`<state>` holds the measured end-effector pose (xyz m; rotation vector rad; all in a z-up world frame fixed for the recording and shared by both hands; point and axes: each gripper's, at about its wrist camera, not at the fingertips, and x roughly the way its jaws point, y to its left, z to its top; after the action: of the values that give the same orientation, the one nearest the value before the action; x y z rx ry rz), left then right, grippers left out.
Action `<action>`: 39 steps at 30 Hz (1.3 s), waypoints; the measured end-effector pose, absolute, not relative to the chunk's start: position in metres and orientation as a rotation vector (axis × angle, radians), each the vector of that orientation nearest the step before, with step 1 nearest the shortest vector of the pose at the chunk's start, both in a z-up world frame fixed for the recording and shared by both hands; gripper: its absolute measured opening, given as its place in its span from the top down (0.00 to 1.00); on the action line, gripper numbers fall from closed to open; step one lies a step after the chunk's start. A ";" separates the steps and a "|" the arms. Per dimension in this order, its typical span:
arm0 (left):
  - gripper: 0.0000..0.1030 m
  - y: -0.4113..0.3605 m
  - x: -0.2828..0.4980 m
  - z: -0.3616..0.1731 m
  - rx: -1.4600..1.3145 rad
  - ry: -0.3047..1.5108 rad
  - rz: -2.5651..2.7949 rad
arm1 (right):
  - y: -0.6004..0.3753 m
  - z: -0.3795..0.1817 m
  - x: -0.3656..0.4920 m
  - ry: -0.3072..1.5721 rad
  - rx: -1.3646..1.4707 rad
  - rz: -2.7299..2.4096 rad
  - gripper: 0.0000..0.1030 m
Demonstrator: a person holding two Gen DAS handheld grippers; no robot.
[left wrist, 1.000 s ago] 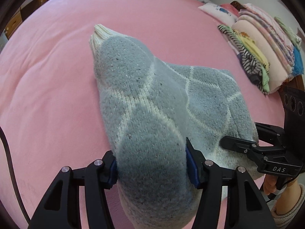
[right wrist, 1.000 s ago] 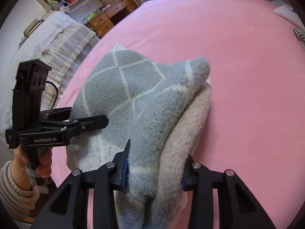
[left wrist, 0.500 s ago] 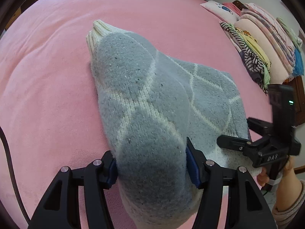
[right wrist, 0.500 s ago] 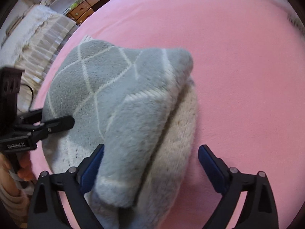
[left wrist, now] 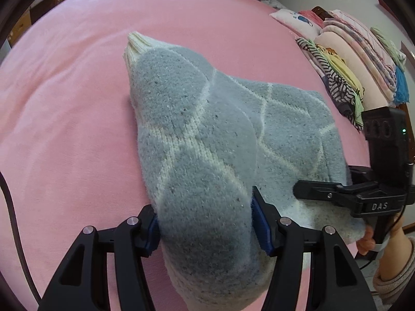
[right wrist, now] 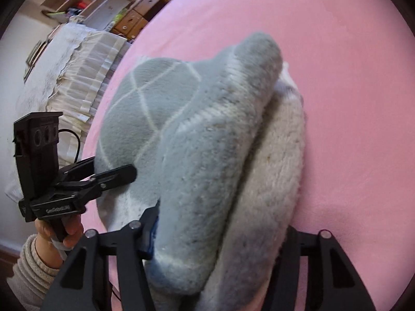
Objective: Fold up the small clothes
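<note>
Pink bedspread under grey sweater, folded clothes stack beyond.

One knit garment, two grippers, one clothes pile

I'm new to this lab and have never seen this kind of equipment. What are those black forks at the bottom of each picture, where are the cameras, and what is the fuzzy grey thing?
There is no robot here. A person holds a handheld two-finger gripper in each hand, and each one carries a wide-angle camera that looks along its own fingers, so the black forks are the fingers of the gripper that takes the picture.

The left camera's view shows the left gripper clamped on a fold of a grey knitted garment with a cream diamond pattern, lying on a pink bed cover. The right gripper shows at its right edge, and a stack of folded clothes lies beyond it.

The right camera's view shows the right gripper closing around another bunched fold of the same garment, with the left gripper at the left.
</note>
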<state>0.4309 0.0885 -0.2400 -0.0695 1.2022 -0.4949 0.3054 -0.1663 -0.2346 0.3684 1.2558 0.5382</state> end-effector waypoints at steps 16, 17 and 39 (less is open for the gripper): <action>0.43 0.272 0.528 -0.151 0.107 1.121 -0.207 | 0.035 -0.166 0.400 1.098 0.318 0.632 0.48; 0.43 0.281 0.536 -0.153 0.117 1.118 -0.190 | 0.050 -0.170 0.408 1.093 0.333 0.623 0.48; 0.00 0.372 0.580 -0.233 0.144 1.080 -0.004 | 0.139 -0.224 0.464 1.173 0.261 0.496 0.35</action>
<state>0.5802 0.3721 -0.2326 0.1439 1.0800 -0.0041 0.4641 0.1394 -0.2243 0.2613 1.1729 0.4960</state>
